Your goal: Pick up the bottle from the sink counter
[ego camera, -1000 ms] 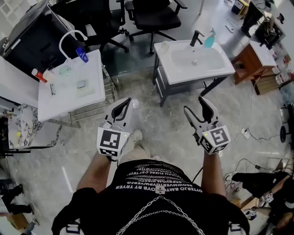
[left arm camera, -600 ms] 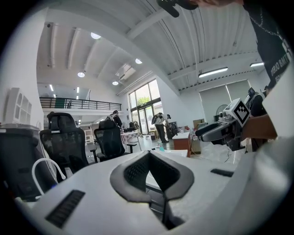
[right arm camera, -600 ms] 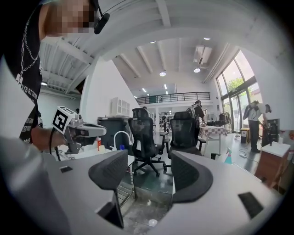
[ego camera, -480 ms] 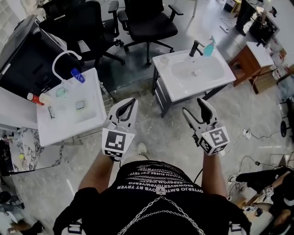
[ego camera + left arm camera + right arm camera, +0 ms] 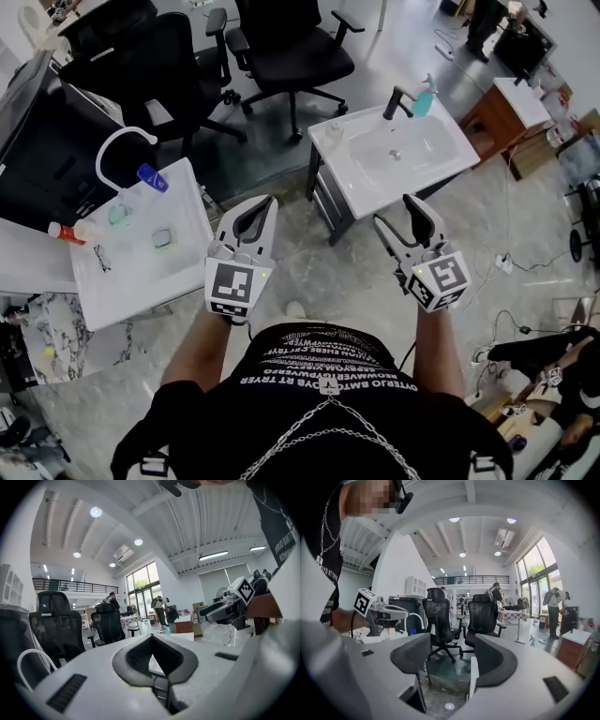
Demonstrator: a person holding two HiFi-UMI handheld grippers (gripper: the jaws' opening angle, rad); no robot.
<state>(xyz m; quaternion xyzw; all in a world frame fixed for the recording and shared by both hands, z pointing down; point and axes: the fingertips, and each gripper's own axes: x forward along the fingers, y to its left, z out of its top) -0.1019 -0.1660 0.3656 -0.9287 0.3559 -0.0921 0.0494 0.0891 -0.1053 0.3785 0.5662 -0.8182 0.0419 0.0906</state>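
The teal spray bottle stands at the back edge of the white sink counter, beside a black faucet. Both grippers hang in the air well short of the counter, in front of the person's body. My left gripper points toward the gap between the two tables, its jaws meeting at the tips with nothing in them. My right gripper points at the counter's near edge, jaws apart and empty. In the left gripper view the closed tips fill the foreground. The right gripper view shows its spread jaws framing black chairs.
A white table at the left carries a curved white tube, a blue item and a red-capped bottle. Black office chairs stand behind the sink. A wooden cabinet and floor cables lie at the right.
The sink counter and the white table have slid lower in the head view, so the person has come nearer. Both grippers keep the same pose.
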